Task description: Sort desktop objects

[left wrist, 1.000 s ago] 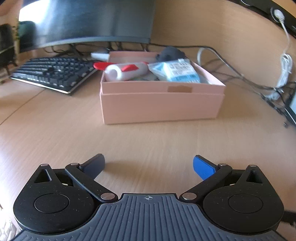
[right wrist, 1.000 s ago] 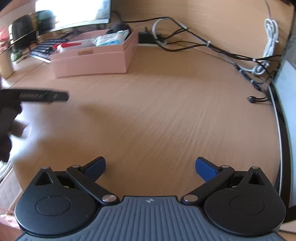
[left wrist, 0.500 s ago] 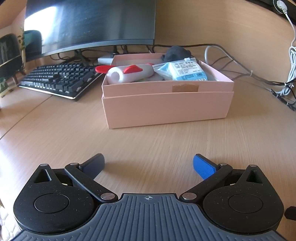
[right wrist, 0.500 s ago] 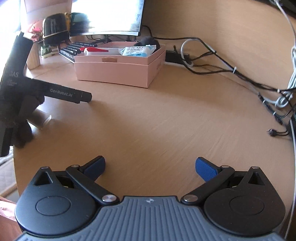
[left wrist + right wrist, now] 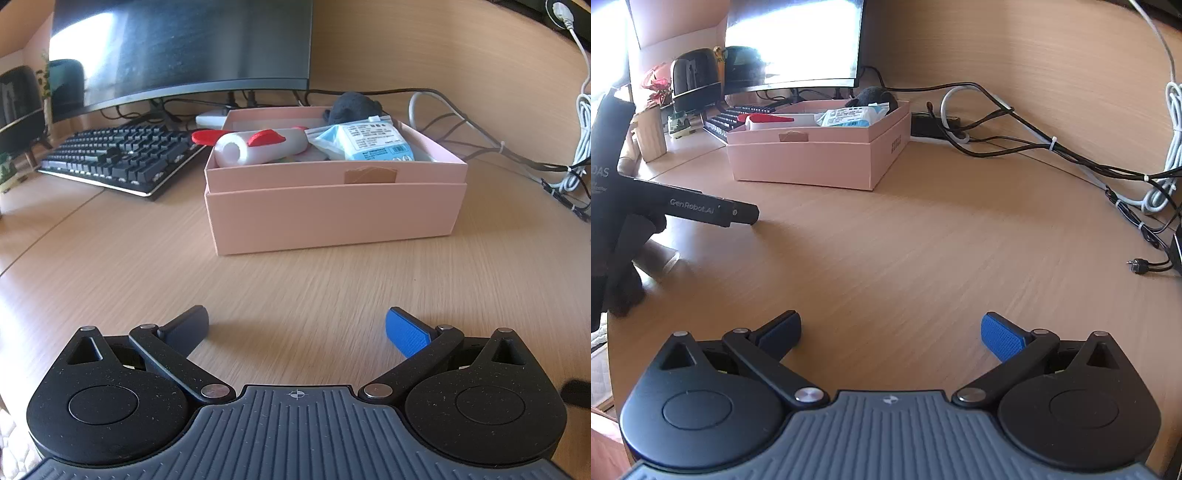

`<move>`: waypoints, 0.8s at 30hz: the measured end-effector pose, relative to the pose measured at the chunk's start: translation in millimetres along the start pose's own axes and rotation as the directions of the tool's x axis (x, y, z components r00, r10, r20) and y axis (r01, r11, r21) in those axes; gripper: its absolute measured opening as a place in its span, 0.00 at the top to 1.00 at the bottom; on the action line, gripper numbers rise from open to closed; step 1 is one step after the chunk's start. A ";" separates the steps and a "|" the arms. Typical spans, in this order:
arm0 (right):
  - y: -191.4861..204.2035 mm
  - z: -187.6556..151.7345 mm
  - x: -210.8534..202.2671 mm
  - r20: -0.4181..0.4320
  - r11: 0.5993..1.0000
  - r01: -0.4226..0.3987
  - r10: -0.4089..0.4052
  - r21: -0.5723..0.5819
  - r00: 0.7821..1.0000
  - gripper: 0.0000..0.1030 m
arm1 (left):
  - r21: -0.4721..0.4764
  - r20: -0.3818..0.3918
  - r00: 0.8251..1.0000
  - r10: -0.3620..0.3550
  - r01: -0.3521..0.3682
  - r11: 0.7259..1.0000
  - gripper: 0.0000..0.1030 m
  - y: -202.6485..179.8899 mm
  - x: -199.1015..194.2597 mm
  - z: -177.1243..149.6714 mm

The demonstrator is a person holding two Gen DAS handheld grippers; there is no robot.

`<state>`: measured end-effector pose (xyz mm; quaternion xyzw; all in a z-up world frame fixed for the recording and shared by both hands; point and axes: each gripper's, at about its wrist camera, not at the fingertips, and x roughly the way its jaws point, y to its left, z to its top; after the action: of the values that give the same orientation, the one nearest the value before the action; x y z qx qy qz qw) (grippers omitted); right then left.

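Note:
A pink box [image 5: 332,210] [image 5: 820,155] stands on the wooden desk ahead of both grippers. It holds a white bottle with red parts [image 5: 258,147] [image 5: 772,121], a blue-and-white packet [image 5: 365,142] [image 5: 849,117] and a dark fuzzy object [image 5: 351,105] [image 5: 873,96] at its far edge. My left gripper [image 5: 295,328] hovers open over bare desk short of the box, nothing between its fingers. My right gripper [image 5: 890,330] is open and empty too, farther back and to the right. The left gripper's black body [image 5: 701,208] shows at the left of the right wrist view.
A black keyboard [image 5: 122,158] and a monitor [image 5: 177,48] lie behind and left of the box. Tangled cables [image 5: 1052,147] and a white cord [image 5: 580,122] run along the right. A dark speaker [image 5: 696,79], a small plant [image 5: 657,86] and a wooden block [image 5: 650,136] stand far left.
Both wrist views have swung and tilted up, bringing the monitor and more of the box into view. The left gripper has risen and steadied in the right wrist view. Both grippers remained open.

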<state>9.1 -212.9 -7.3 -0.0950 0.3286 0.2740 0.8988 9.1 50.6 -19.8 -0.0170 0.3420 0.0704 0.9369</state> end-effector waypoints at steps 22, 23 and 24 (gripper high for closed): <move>-3.2 5.4 7.6 0.000 1.000 -0.009 0.009 -0.011 1.000 0.00 | -0.004 0.001 1.000 0.008 -0.008 1.000 0.00 -1.3 -0.1 0.6; -3.2 5.4 7.6 0.000 1.000 -0.009 0.009 -0.011 1.000 0.00 | -0.004 0.001 1.000 0.009 -0.009 1.000 0.00 -1.3 -0.1 0.5; -3.2 5.4 7.5 0.000 1.000 -0.009 0.009 -0.011 1.000 0.00 | -0.004 0.001 1.000 0.009 -0.009 1.000 0.00 -1.3 0.0 0.6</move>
<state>18.5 -210.4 -8.0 -0.0985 0.3276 0.2796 0.8971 9.7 49.4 -19.4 -0.0172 0.3416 0.0752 0.9367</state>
